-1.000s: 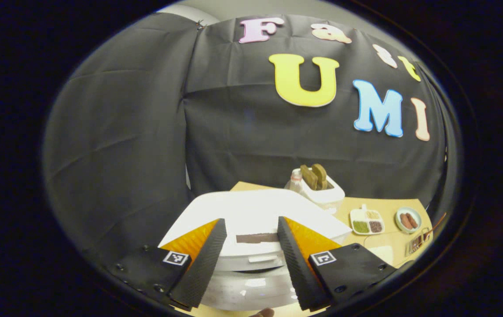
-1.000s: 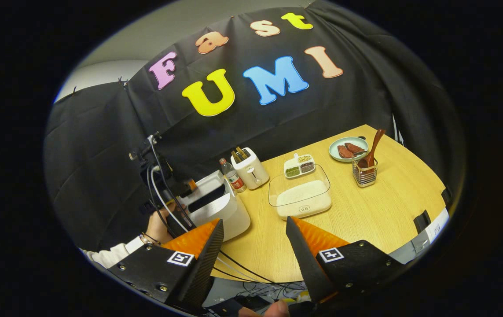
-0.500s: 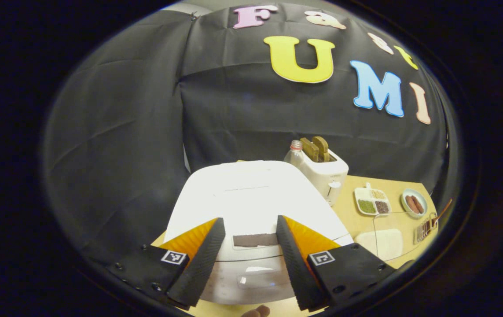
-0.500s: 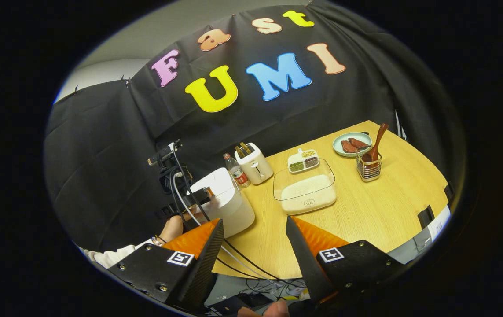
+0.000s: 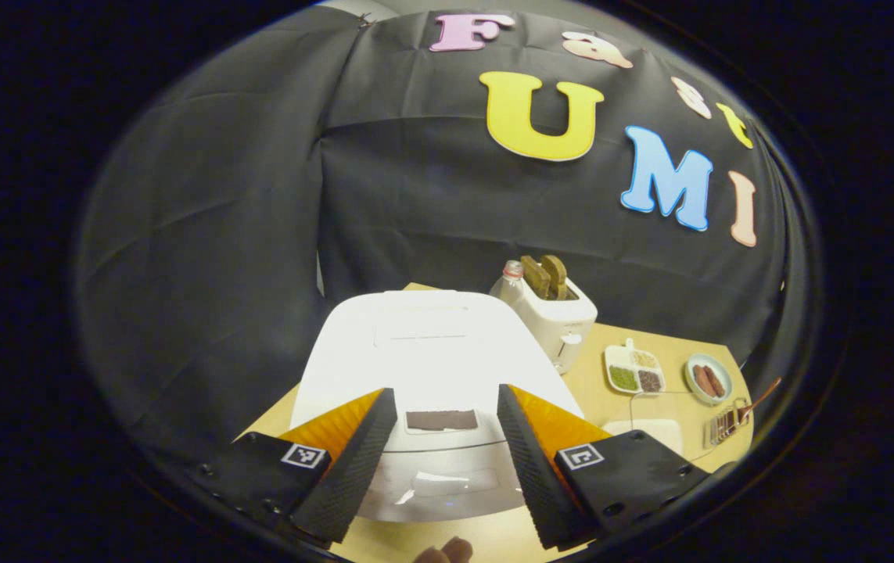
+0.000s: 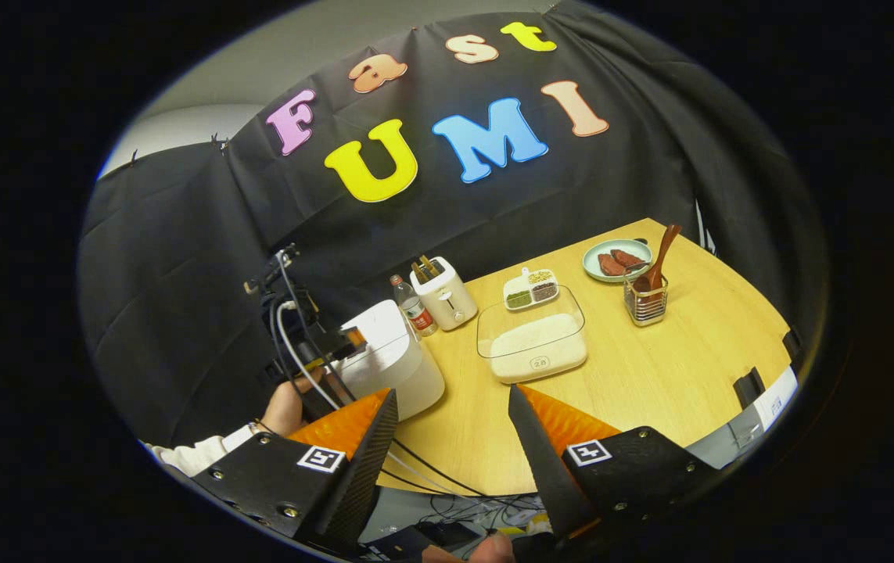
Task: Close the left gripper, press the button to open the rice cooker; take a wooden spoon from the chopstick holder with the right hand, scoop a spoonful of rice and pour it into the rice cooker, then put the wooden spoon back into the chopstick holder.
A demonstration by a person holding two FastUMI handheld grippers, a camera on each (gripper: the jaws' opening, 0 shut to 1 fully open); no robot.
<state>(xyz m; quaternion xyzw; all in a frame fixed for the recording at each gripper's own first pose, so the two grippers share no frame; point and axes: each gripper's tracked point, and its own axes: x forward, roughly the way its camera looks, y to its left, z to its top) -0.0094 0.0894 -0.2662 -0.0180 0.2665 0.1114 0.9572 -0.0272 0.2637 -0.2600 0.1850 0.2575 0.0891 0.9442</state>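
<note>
The white rice cooker (image 5: 423,352) fills the lower middle of the left gripper view, lid down, its dark panel (image 5: 442,420) between my fingers. My left gripper (image 5: 440,422) is open just above the cooker's front edge, touching nothing. In the right gripper view the cooker (image 6: 388,363) stands at the table's left, with the left gripper (image 6: 337,348) and a hand (image 6: 282,407) beside it. My right gripper (image 6: 453,426) hangs open over the table's near edge. A wooden spoon (image 6: 659,258) stands in the wire chopstick holder (image 6: 644,301) at the far right. A clear tub of rice (image 6: 534,344) sits mid-table.
A white toaster (image 6: 443,292) and a small bottle (image 6: 415,310) stand behind the cooker. A divided dish of grains (image 6: 531,288) and a plate of sausages (image 6: 615,260) lie toward the back. Cables (image 6: 431,477) trail off the table's (image 6: 650,375) near edge.
The left gripper has drawn back and dropped slightly; the cooker sits lower and farther in its view. The right gripper's view shifted only a little. Both stay open.
</note>
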